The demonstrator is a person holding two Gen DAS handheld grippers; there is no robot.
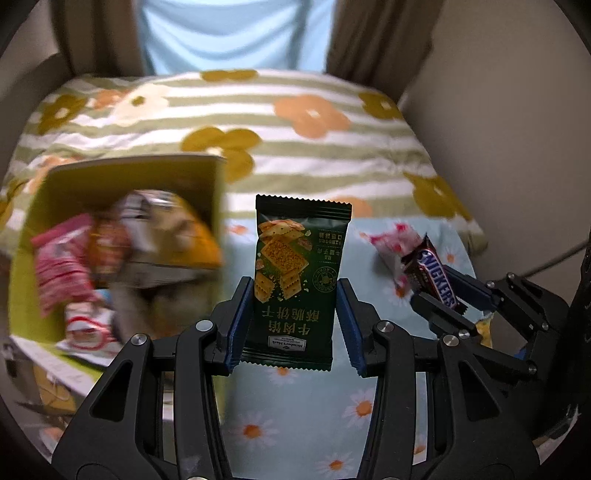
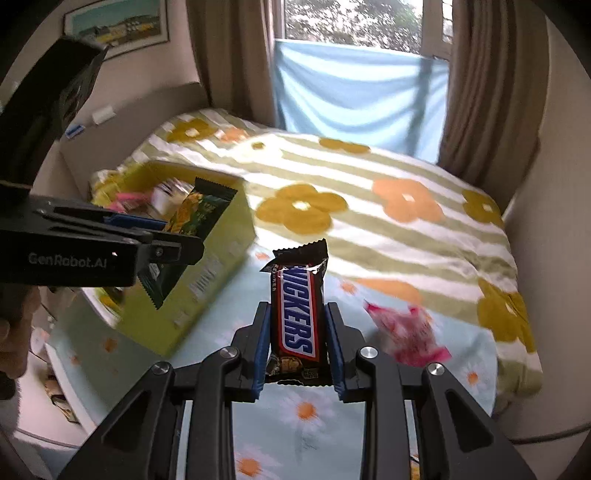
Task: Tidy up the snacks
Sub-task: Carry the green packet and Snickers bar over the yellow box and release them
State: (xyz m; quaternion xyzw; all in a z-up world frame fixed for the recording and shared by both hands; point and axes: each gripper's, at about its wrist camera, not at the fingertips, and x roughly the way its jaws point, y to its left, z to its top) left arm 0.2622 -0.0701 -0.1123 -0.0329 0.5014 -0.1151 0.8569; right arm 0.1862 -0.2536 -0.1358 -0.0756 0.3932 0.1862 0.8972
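Two snacks hung beside the green box [image 2: 207, 258], the left gripper [image 1: 293, 321] clamped on a cracker pack [image 1: 299, 280] and the right gripper [image 2: 297, 347] on a Snickers [image 2: 297, 310]; each should probably be dropped squarely over the box.

I've got a bed with a floral striped quilt [image 2: 388, 229], brown curtains [image 2: 491, 92], daylit window [image 2: 354, 18], blue cloth [image 2: 354, 88], framed picture [image 2: 118, 26], beige walls [image 1: 498, 110]
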